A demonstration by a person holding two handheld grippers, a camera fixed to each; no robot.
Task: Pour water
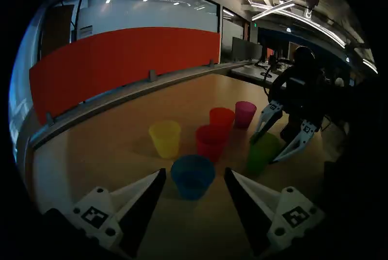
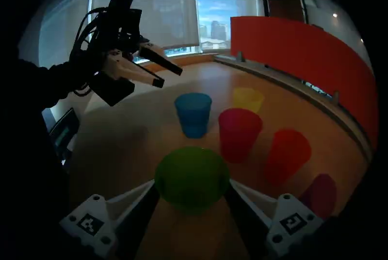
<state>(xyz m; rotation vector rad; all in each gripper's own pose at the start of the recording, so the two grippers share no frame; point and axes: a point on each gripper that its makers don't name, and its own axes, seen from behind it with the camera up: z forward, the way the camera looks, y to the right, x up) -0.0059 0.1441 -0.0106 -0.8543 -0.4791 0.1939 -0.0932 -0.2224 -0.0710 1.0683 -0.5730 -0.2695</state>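
Several plastic cups stand on a wooden table. The green cup (image 2: 192,177) sits between the fingers of my right gripper (image 2: 192,189), which stand wide on either side of it, close against its walls. The left gripper view has the same green cup (image 1: 262,153) upright on the table inside the right gripper (image 1: 272,147). My left gripper (image 1: 194,172) is open, and the blue cup (image 1: 192,176) stands just ahead between its fingertips, untouched. In the right gripper view the left gripper (image 2: 167,77) hovers above and behind the blue cup (image 2: 193,113).
Beyond the blue cup stand a yellow cup (image 1: 165,138), a red cup (image 1: 211,142), an orange-red cup (image 1: 221,118) and a magenta cup (image 1: 244,113). A red partition (image 1: 121,63) with a rail runs along the table's far edge. A person's dark sleeve (image 2: 43,85) holds the left gripper.
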